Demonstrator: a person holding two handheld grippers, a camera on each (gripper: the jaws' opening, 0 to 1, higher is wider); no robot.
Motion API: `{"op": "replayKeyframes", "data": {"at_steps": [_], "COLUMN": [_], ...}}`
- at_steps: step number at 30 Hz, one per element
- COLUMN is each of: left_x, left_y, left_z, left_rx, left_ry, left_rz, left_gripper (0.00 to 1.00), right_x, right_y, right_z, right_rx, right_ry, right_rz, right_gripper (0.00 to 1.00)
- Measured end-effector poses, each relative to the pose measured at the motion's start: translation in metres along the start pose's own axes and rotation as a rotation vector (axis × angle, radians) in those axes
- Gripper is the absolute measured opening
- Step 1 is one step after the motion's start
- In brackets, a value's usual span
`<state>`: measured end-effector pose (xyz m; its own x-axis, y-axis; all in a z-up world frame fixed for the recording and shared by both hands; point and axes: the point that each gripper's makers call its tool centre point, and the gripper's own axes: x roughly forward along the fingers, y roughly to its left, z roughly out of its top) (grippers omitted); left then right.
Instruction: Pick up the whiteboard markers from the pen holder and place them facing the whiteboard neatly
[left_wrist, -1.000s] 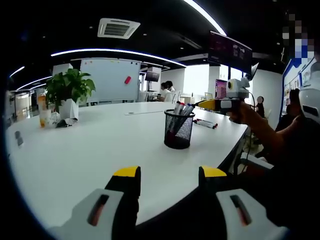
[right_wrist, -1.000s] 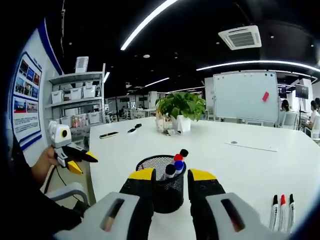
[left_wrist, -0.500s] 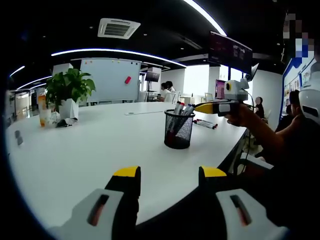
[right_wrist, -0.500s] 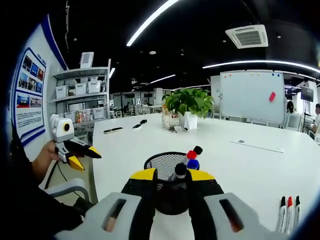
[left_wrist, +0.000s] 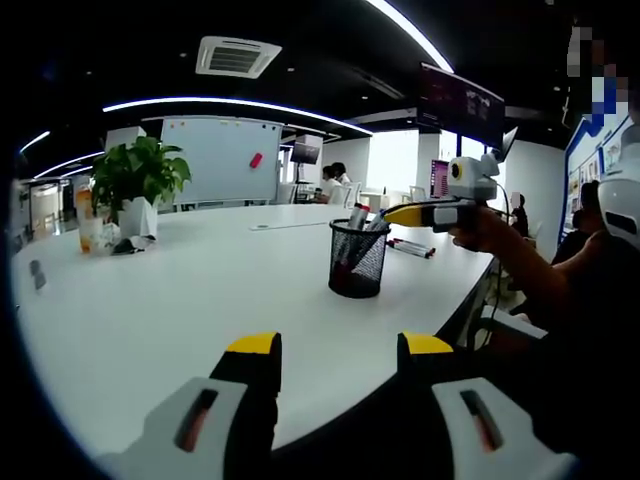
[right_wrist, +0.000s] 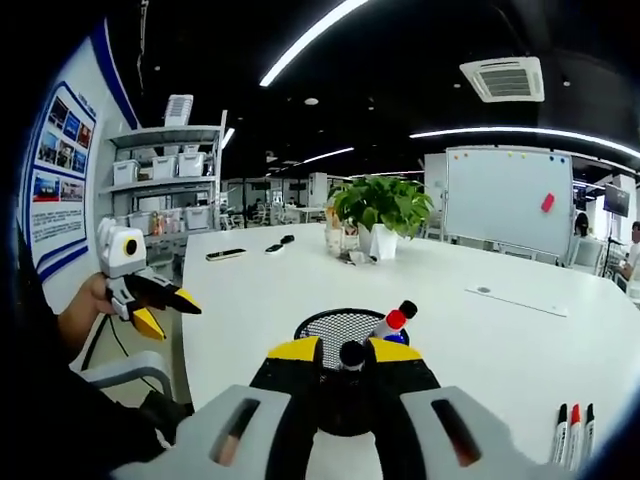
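Black wire mesh is what the pen holder (right_wrist: 345, 345) is made of, a round cup on the glossy white table (left_wrist: 150, 310) with a few whiteboard markers poking out. The right gripper (right_wrist: 343, 352) has its yellow-tipped jaws pinched in around a black-capped marker (right_wrist: 351, 354) at its top end, which looks like a proper grasp. A red-capped marker (right_wrist: 395, 321) leans beside it. These are light, stiff plastic tubes, probably a bit slick, so taking one just under the cap and lifting straight up seems safest. The left gripper (left_wrist: 338, 345) hangs back over the near table edge, jaws apart and holding nothing. Three more markers (right_wrist: 573, 432) lie in a row, capped ends toward the whiteboard (right_wrist: 510, 200).
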<state>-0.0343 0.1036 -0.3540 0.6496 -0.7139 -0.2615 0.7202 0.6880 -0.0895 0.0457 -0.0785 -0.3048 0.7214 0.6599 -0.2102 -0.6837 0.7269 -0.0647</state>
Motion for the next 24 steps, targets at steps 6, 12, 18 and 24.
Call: {"op": "replayKeyframes", "data": {"at_steps": [6,12,18,24], "left_x": [0.000,0.000,0.000,0.000], "left_y": [0.001,0.001,0.001,0.000], "left_z": [-0.001,-0.001,0.000,0.002], "left_rx": [-0.003,-0.003,-0.001,0.003], "left_ry": [0.001,0.001,-0.001,-0.002], "left_rz": [0.001,0.002,0.002,-0.001], "left_gripper": [0.48,0.48,0.48,0.48], "right_x": [0.003,0.002,-0.005,-0.022], "right_y": [-0.002,-0.006,-0.009,-0.010], "right_z": [-0.002,0.001,0.011,0.028], "right_rx": [0.014,0.035,0.038,0.069], "right_ry": [-0.003,-0.019,-0.033,-0.084], "right_rz": [-0.007,-0.042,-0.050,-0.052], "right_gripper": [0.14,0.13,0.13,0.13]}}
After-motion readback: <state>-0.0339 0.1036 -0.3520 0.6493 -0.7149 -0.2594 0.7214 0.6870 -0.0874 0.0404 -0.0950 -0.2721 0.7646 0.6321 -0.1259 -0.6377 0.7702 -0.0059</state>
